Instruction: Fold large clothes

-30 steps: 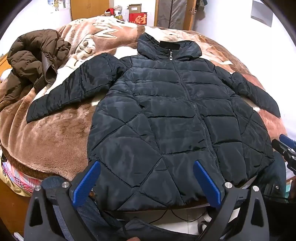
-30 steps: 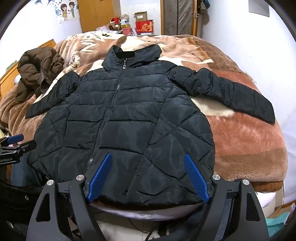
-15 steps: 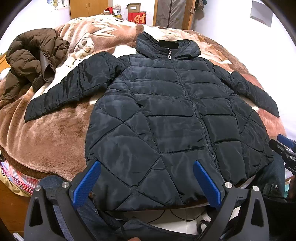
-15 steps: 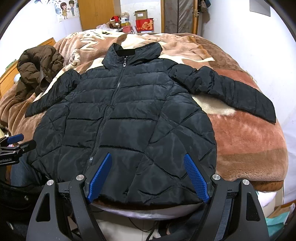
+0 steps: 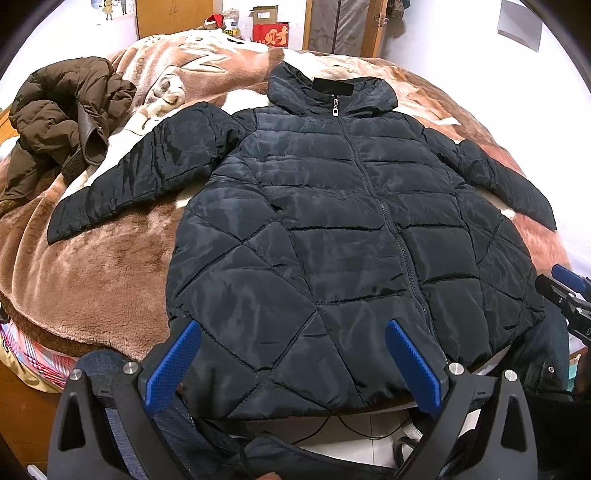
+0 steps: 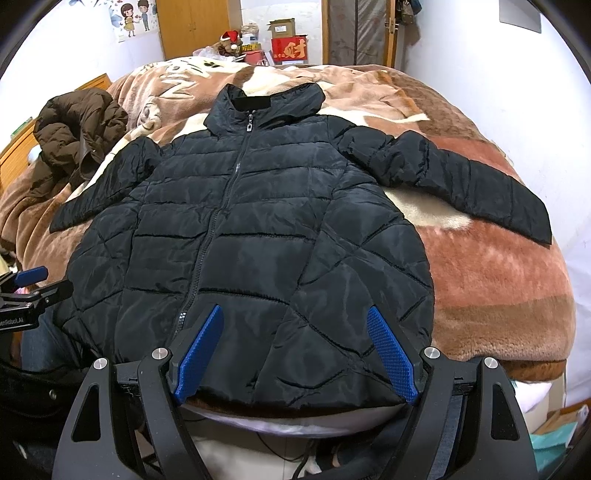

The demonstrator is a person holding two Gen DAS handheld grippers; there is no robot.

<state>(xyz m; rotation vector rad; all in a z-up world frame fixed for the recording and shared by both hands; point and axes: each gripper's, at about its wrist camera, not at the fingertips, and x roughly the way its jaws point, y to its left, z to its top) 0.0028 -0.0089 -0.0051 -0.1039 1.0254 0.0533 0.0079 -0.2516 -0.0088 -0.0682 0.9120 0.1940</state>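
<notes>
Black puffer jacket [image 5: 343,229] flat on blanket [image 5: 103,266], zipped.

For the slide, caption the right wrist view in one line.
Open right gripper poised at the hem of a zipped black puffer jacket spread flat on a brown blanket.

White walls [image 6: 480,55], wooden wardrobe [image 6: 197,27], bed under brown plush blanket [image 6: 498,280]

Before you: one black quilted puffer jacket [image 6: 258,236], zipped, lying front-up and flat on a brown plush blanket [image 6: 491,280], both sleeves spread outward, collar at the far end. Your right gripper [image 6: 295,354], blue-padded fingers [image 6: 391,350] wide apart, hovers at the hem. One crumpled brown padded coat [image 6: 77,136], far left. Your left gripper [image 6: 29,288] shows at the left edge.
</notes>
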